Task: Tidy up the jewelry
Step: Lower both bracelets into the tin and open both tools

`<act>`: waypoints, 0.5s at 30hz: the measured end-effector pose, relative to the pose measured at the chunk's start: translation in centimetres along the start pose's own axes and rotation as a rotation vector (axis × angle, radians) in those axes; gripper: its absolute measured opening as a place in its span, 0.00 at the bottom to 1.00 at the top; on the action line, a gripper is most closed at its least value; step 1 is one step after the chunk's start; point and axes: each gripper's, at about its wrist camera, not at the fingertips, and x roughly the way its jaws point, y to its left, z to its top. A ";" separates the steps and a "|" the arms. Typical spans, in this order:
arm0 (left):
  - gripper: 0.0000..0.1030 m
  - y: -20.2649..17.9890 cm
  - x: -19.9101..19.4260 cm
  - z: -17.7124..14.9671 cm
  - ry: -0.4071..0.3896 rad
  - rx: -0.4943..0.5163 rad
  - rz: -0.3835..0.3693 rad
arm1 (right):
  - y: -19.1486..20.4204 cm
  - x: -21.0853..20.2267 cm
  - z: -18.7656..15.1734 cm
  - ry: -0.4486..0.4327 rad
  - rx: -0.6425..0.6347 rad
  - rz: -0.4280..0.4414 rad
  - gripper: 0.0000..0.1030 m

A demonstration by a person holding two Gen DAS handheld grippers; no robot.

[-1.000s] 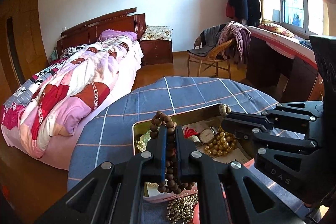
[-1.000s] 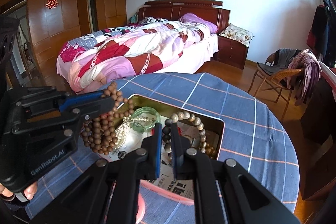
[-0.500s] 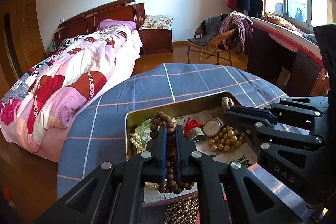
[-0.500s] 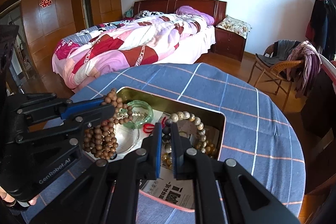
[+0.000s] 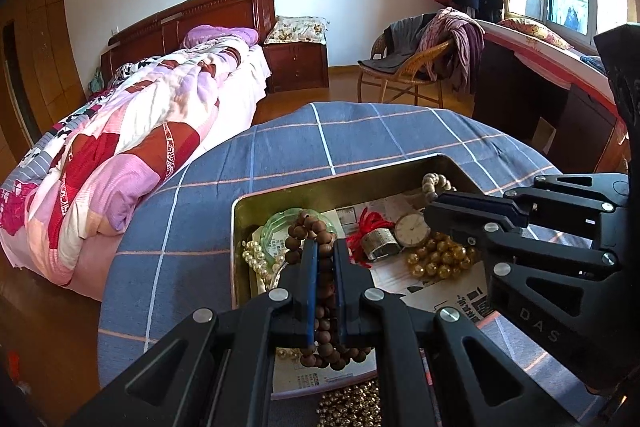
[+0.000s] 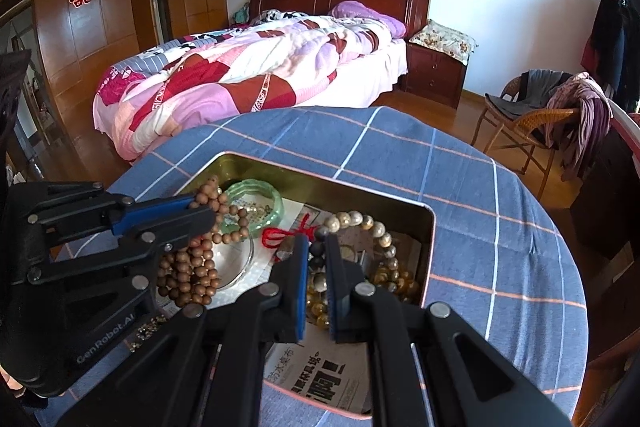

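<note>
My left gripper (image 5: 325, 247) is shut on a brown wooden bead strand (image 5: 310, 227), holding it over the left part of a gold metal tin (image 5: 280, 195); the strand also shows in the right wrist view (image 6: 188, 279). My right gripper (image 6: 317, 247) is shut on a pale and dark stone bead bracelet (image 6: 360, 221), over the tin's right part (image 6: 430, 227). In the tin lie a green bangle (image 6: 256, 201), pearls (image 5: 252, 255), a red cord (image 5: 368, 223), a watch (image 5: 410, 225) and golden beads (image 5: 438, 261).
The tin sits on a round table with a blue checked cloth (image 5: 360, 135). Newspaper (image 6: 320, 367) lines the tin. A pile of small gold beads (image 5: 352, 407) lies on the cloth near me. A bed (image 6: 260, 67) and a wicker chair (image 5: 412, 67) stand beyond the table.
Both grippers have moved down and forward toward the tin with their bead strands still held. The tin looks larger and nearer in both views.
</note>
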 end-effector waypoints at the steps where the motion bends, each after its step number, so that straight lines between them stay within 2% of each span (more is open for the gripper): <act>1: 0.06 0.1 0.1 -0.1 0.002 -0.001 0.000 | 0.0 0.0 0.0 0.001 -0.001 0.000 0.10; 10: 0.07 0.0 0.4 -0.4 0.006 -0.001 0.017 | 0.0 0.6 -0.2 0.014 -0.008 0.008 0.11; 11: 0.08 0.0 0.4 -0.4 0.008 -0.002 0.021 | 0.0 0.5 -0.4 0.005 -0.006 -0.003 0.17; 12: 0.14 0.0 0.4 -0.4 0.014 0.001 0.028 | -0.1 0.5 -0.4 0.003 -0.001 -0.007 0.30; 13: 0.21 -0.1 0.3 -0.4 0.011 0.003 0.036 | -0.3 0.4 -0.4 0.006 0.011 0.003 0.34; 15: 0.61 0.0 -0.5 -0.5 -0.018 0.005 0.073 | -0.5 0.1 -0.6 0.001 0.016 -0.002 0.36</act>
